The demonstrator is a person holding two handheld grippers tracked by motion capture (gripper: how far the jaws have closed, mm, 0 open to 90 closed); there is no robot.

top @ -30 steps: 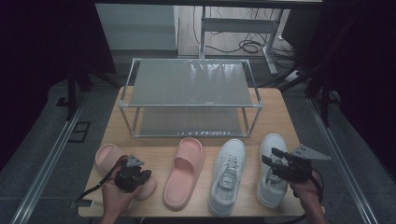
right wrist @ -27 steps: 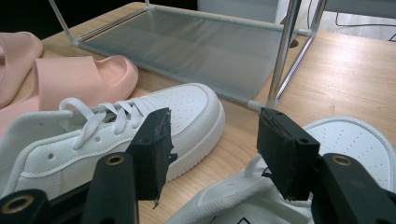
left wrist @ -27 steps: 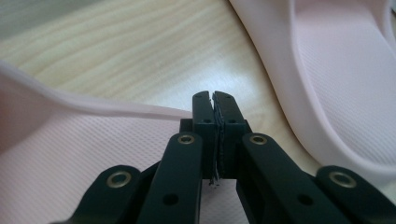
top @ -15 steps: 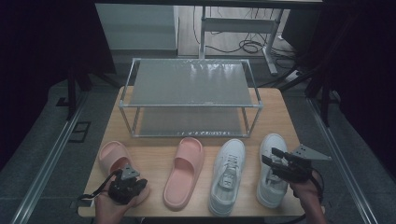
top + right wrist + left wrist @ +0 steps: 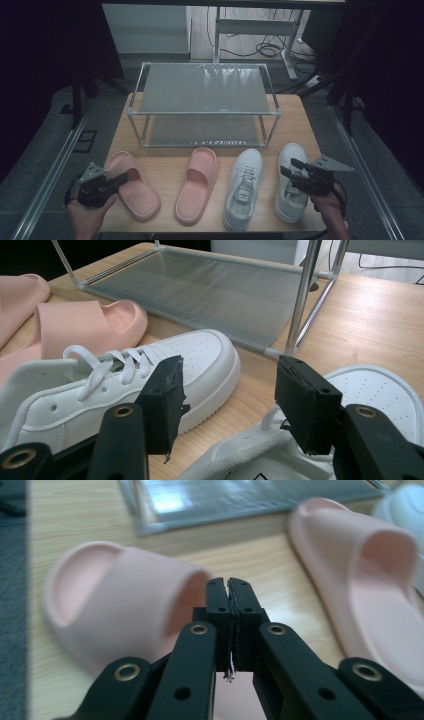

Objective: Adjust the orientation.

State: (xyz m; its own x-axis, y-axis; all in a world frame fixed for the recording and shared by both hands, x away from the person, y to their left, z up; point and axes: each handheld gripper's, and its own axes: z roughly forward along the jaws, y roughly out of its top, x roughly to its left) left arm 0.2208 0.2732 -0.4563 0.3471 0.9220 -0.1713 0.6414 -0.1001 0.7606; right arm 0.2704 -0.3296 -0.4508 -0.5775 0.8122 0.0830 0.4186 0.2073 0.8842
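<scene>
On the wooden table (image 5: 165,170) four pieces of footwear lie in a row in front of a two-tier metal rack (image 5: 202,102). The left gripper (image 5: 121,178) hovers at the heel end of the left pink slipper (image 5: 132,185), its jaws pressed together with nothing between them; in the left gripper view the closed tips sit just before that slipper's strap (image 5: 125,605), though the blur there makes it hard to say whether they touch it. The second pink slipper (image 5: 197,184) lies near it toward the middle, then a white sneaker (image 5: 243,187). The right gripper (image 5: 288,168) hangs over the rightmost white sneaker (image 5: 290,200), jaws spread wide apart above its laces and gripping nothing. Each gripper is held in a hand at the table's near edge.
</scene>
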